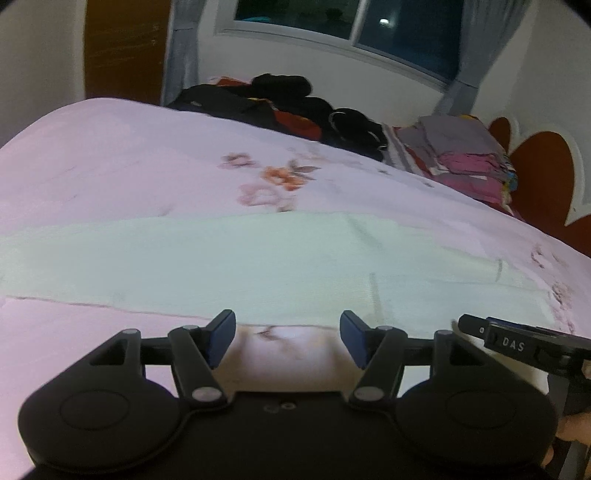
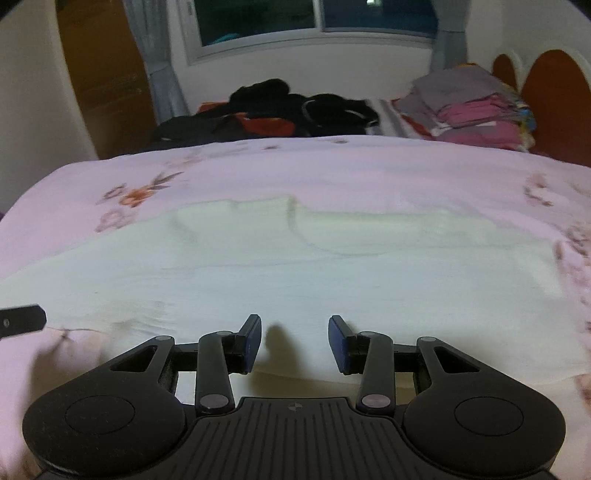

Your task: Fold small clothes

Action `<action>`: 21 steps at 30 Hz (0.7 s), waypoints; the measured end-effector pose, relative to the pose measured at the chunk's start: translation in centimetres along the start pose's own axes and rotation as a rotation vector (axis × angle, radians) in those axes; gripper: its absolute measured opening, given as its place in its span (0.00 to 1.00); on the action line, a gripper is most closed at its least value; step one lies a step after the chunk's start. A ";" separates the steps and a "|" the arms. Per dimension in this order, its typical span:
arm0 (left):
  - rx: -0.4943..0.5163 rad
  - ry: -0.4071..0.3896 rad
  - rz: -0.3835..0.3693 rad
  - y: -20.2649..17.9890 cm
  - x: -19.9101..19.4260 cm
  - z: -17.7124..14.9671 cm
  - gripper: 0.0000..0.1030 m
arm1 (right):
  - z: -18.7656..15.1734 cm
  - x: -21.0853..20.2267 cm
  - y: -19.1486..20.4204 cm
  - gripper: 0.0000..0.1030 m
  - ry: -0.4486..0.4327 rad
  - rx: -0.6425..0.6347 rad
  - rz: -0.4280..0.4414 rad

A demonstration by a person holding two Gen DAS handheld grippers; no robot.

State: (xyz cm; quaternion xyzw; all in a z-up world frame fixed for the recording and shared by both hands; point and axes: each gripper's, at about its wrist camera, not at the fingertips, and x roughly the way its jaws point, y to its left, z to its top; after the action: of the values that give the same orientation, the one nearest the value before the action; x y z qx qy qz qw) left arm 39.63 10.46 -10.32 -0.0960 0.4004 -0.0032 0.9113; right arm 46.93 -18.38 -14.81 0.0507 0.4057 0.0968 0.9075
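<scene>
A pale white-green garment (image 1: 258, 262) lies spread flat on the pink floral bedsheet (image 1: 110, 158). It also shows in the right wrist view (image 2: 295, 273), with a curved neckline seam near its far edge. My left gripper (image 1: 287, 338) is open and empty, just short of the garment's near hem. My right gripper (image 2: 294, 343) is open and empty, low over the garment's near edge. The right gripper's body (image 1: 517, 343) shows at the right of the left wrist view. The tip of the left gripper (image 2: 22, 319) shows at the left edge of the right wrist view.
A heap of dark and red clothes (image 1: 280, 107) lies at the bed's far side. A stack of folded grey and pink clothes (image 1: 461, 155) sits at the far right by the red headboard (image 1: 546, 177). A window (image 1: 351, 22) and curtains are behind.
</scene>
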 end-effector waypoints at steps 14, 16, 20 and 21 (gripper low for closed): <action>-0.342 0.016 0.117 15.7 -1.2 -1.4 0.58 | 0.2 1.6 6.1 0.39 0.003 -0.091 0.042; -0.388 0.003 0.117 17.3 -1.0 -1.3 0.57 | 0.2 1.8 7.0 0.39 0.001 -0.098 0.052; -0.483 -0.036 0.087 20.1 -0.3 -1.3 0.55 | 0.2 2.5 7.9 0.39 0.003 -0.111 0.051; -0.506 -0.050 0.078 20.6 0.0 -1.2 0.55 | 0.2 2.6 8.0 0.39 0.002 -0.106 0.048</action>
State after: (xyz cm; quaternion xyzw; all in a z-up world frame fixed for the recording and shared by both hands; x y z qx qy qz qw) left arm 37.29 30.48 -14.76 -0.3055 0.3693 0.1347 0.8673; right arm 47.73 -10.03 -15.19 0.0123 0.3998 0.1397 0.9058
